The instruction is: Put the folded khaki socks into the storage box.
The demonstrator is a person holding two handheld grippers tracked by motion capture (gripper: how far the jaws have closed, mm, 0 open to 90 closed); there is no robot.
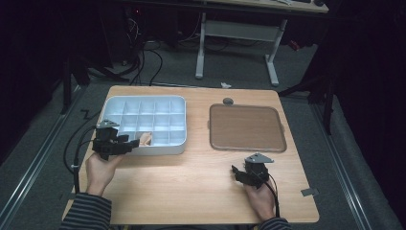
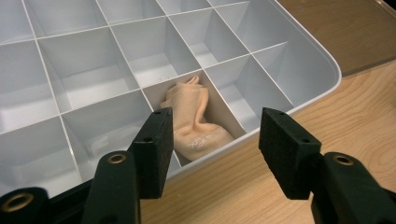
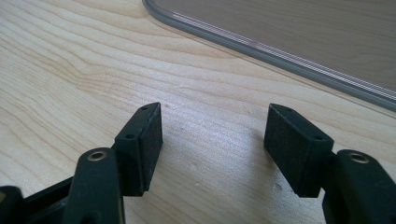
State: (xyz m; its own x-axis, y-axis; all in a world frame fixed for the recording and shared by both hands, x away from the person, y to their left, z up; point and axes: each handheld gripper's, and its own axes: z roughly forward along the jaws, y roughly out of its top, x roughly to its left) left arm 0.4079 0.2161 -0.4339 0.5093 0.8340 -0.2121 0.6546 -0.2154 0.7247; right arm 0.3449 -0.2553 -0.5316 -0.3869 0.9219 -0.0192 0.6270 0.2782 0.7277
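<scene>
A white compartment box (image 1: pixel 143 125) sits at the table's left. A crumpled peach cloth (image 1: pixel 146 138) (image 2: pixel 194 125) lies in one compartment of its near row. My left gripper (image 1: pixel 135 142) (image 2: pixel 215 140) hovers at the box's near edge, open, its jaws spread just above and in front of the cloth, holding nothing. My right gripper (image 1: pixel 235 171) (image 3: pixel 214 135) rests low over bare wood near the front right, open and empty, a little short of the clear lid (image 1: pixel 246 127) (image 3: pixel 299 42).
The clear flat lid lies on the table's right half with a small grey round piece (image 1: pixel 228 101) beyond its far edge. The box's other compartments (image 2: pixel 84 79) look empty. A grey tab (image 1: pixel 309 192) lies by the right front corner. A desk frame (image 1: pixel 237 43) stands beyond.
</scene>
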